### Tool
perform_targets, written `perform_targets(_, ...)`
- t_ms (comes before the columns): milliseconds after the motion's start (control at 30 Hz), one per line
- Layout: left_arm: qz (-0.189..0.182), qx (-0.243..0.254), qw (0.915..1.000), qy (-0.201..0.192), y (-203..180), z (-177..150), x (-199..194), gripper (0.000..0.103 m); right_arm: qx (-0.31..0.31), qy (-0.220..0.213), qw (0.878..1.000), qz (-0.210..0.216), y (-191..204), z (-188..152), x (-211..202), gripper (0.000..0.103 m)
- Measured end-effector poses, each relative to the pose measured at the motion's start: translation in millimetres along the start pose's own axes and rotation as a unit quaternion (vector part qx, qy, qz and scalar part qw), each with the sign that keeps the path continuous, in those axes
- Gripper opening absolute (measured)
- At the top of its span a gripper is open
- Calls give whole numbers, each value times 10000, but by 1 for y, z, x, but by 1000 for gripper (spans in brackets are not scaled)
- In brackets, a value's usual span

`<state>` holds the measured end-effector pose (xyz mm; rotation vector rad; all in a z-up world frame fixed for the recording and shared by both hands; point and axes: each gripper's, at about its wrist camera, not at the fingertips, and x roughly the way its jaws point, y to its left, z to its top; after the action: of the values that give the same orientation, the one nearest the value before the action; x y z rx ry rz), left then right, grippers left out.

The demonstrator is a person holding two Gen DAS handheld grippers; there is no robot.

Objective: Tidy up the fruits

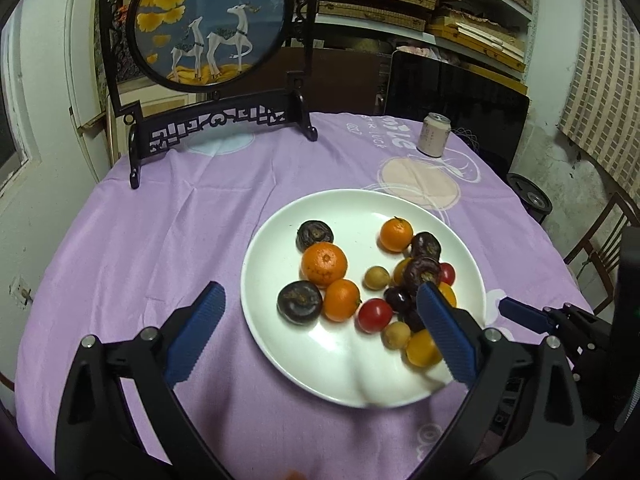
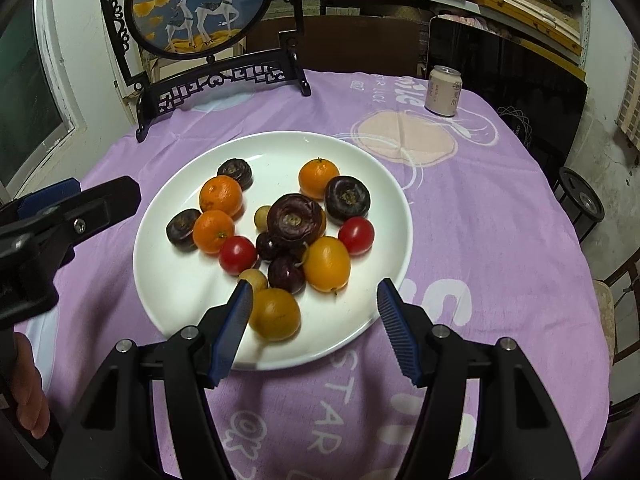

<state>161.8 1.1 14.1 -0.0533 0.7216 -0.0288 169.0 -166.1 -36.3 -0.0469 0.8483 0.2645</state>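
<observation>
On our white plate we count three oranges, four dark wrinkled fruits, two red tomatoes, two yellow fruits. Left tool and right tool both gape wide, holding nothing, above the purple tabletop.

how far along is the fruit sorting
Done: every fruit seen sits on the white plate, though mixed, not grouped. In hand: nothing; the left gripper and right gripper are both open and empty, the right nearest a yellow fruit. Left: no visible fruit remains on the cloth.
</observation>
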Motion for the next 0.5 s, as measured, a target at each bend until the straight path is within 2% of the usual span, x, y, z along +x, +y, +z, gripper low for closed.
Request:
perform_targets(200,39,-45,10000,51,4,-10,-6,98,112,131,9998,-18,-2,-9,-3,65)
perform_targets(500,-33,38,9999,118,2,-22,-19,98,150,23,9999,-23,2,-18,-27,65)
